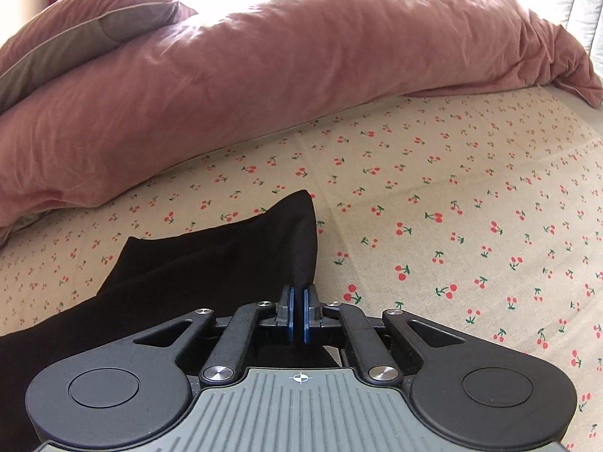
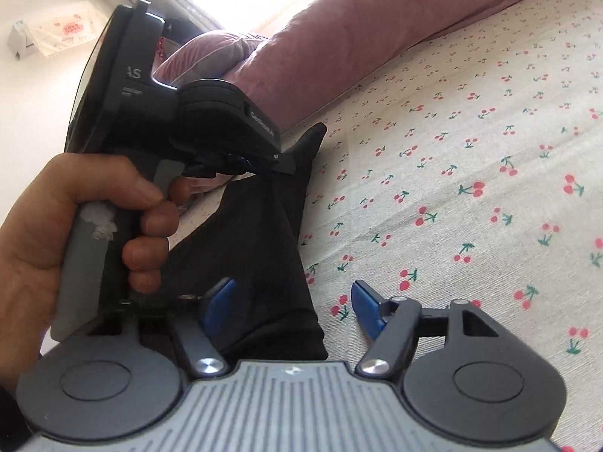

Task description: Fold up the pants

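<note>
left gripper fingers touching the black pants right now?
Touching. The left wrist view shows the left gripper with its blue fingers pinched shut on an edge of the black pants.

- Your pants (image 1: 211, 263) are matt black cloth, smooth, with a ribbed edge at 12 o'clock of the left gripper (image 1: 300, 314).
- Your bedsheet (image 1: 452, 196) is matt, coarse-woven cloth printed with cherries.
- The duvet (image 1: 226, 75) at 11 o'clock is soft, wrinkled pink cloth.
- Your right gripper (image 2: 294, 309) is matt black plastic with shiny metal pins and glossy blue pads.
</note>
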